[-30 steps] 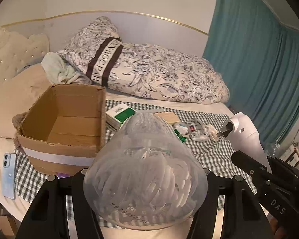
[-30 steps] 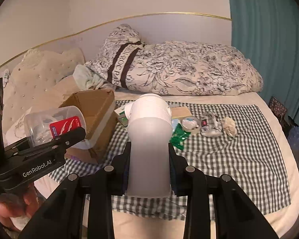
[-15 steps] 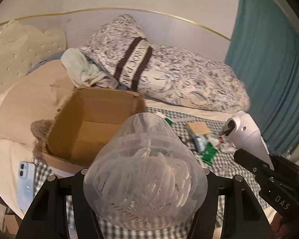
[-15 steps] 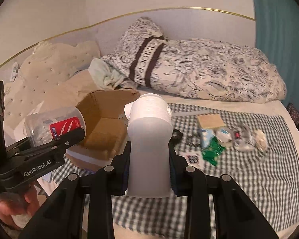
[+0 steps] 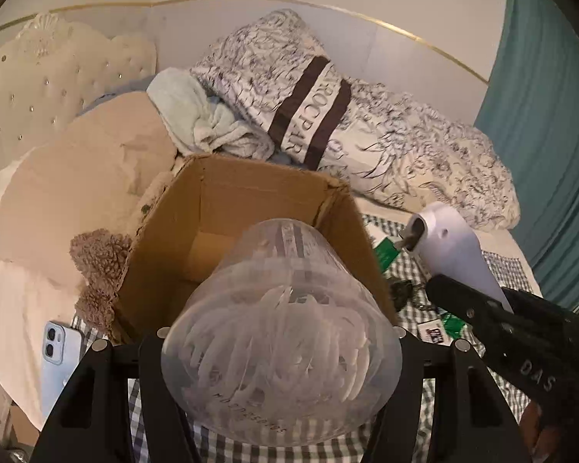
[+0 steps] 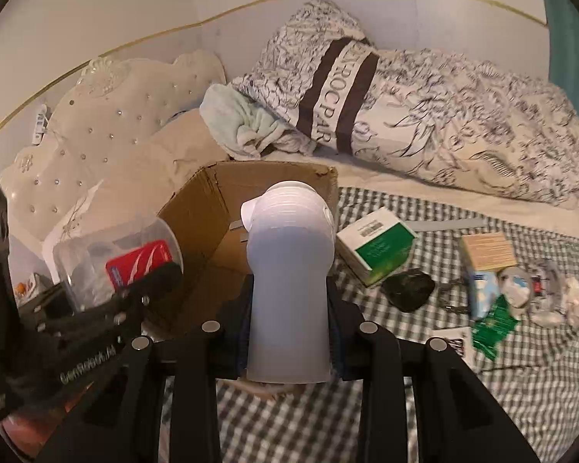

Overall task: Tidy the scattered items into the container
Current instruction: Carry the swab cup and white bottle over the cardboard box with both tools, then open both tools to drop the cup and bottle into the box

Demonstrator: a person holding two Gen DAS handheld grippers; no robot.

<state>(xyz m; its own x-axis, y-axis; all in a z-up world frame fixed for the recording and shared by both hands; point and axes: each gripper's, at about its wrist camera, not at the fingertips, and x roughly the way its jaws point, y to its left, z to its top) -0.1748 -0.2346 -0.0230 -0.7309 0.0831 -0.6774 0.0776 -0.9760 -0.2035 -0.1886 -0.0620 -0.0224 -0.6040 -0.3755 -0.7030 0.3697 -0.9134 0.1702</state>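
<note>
My left gripper [image 5: 280, 343] is shut on a clear plastic jar [image 5: 281, 355] with white contents; it hangs at the near edge of the open cardboard box [image 5: 258, 196]. In the right wrist view the same jar [image 6: 96, 262] shows a red label at the far left. My right gripper [image 6: 289, 308] is shut on a white plastic bottle [image 6: 289, 270], held in front of the box [image 6: 204, 208], whose inside looks bare. The left wrist view shows that bottle [image 5: 451, 247] just right of the box.
The box sits on a green checked cloth [image 6: 482, 386] on a bed. A green-and-white carton [image 6: 378, 247], a black lump [image 6: 407, 289] and several small packets [image 6: 494, 293] lie right of it. A blue phone [image 5: 58, 351] lies at its left, a floral pillow [image 5: 386, 142] behind.
Both grippers have swung left and slightly down toward the box, which now fills the middle of both views. The scattered items slid to the right. Both grips are unchanged.
</note>
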